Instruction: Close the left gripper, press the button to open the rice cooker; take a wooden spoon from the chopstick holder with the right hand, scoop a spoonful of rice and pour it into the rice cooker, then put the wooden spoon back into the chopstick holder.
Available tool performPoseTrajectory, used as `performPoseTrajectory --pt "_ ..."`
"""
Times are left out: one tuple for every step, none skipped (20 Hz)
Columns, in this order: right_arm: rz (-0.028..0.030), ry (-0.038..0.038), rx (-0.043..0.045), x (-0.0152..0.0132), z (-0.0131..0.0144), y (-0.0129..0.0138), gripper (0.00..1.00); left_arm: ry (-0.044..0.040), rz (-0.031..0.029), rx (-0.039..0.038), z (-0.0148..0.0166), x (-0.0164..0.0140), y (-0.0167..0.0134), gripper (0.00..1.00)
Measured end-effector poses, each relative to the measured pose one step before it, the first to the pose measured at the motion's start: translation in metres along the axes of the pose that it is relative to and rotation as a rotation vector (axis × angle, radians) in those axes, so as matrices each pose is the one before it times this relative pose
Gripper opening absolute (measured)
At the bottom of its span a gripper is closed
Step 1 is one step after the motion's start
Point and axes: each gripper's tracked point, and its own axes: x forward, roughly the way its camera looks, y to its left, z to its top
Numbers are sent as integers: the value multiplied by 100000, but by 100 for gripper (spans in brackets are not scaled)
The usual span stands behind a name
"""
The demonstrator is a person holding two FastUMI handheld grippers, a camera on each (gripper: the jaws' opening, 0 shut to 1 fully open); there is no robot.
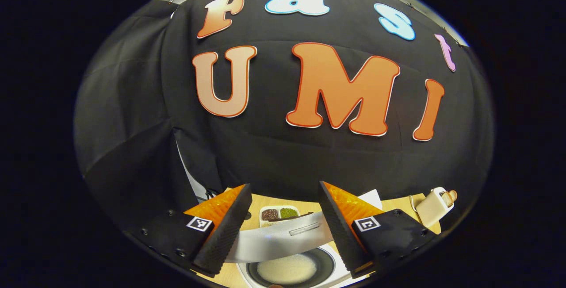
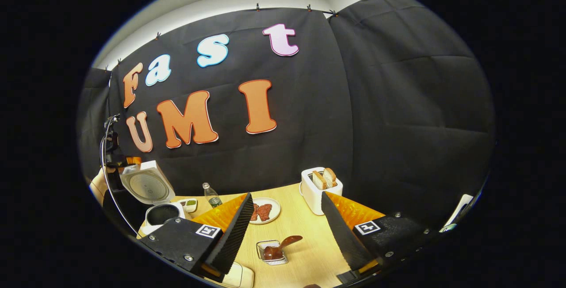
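Left gripper view: left gripper (image 1: 281,217) hangs over the cooker (image 1: 289,270), fingers spread wide, nothing between them. Cooker lid (image 1: 283,239) is up, its grey edge spanning the gap between the fingers. The dark inner pot holds a pale patch of rice (image 1: 286,269). Behind the lid, a white two-cell dish (image 1: 278,213) with dark grains in one cell and green in the other. Toaster (image 1: 435,206) far right on the table (image 1: 398,204), well apart. One cooker, one dish, one toaster.

Right gripper view: right gripper (image 2: 287,221) released, fingers wide apart, holding nothing. Between them on the table (image 2: 300,230), a small wire holder (image 2: 270,251) with the wooden spoon (image 2: 283,243) in it, bowl down, handle tilted up to the right. Beyond it, a plate (image 2: 264,210) with reddish pieces, partly hidden by the left finger. Toaster (image 2: 319,188) with two bread slices, just past the right finger. Bottle (image 2: 211,195) near the wall. Cooker (image 2: 154,204) at far left, lid open and upright, green-cell dish (image 2: 189,204) beside it, a hand (image 2: 99,186) at its far side. White object at bottom edge, can't tell what. One spoon, one holder, one plate, one bottle.
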Motion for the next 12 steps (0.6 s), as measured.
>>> performPoseTrajectory --pt "1066 1041 474 -13 -409 151 94 1204 -422 -393 -894 -894 -436 100" --pt "768 963 109 40 -433 -74 95 623 -178 -276 -880 -866 -395 100" --pt "521 719 133 -75 -244 -6 95 1051 -391 -91 -1105 -781 -475 100" --pt "608 467 289 -12 -64 -103 95 841 -308 -380 -1253 -830 -377 100" --pt "755 247 525 50 -162 -53 95 1239 -672 -860 -1429 -743 -426 100" --pt "598 446 677 19 -210 -66 95 1294 -145 -1622 -1611 -561 -434 100" --pt "790 847 562 22 -265 41 95 1205 737 -385 -1559 -473 -83 100" --pt "955 1003 454 -13 -398 136 95 1068 554 -590 -1756 -658 -553 100" --pt "1064 997 146 -55 -401 100 95 1301 491 -359 -1473 -389 -121 100" --pt "872 1291 51 -15 -527 82 95 1015 245 -447 -1385 -186 -172 100" --pt "637 1311 -88 19 -491 22 95 1131 535 -808 -1305 -262 6 100" --pt "305 1189 -209 66 -438 -58 95 -369 887 734 -941 69 -10 100"
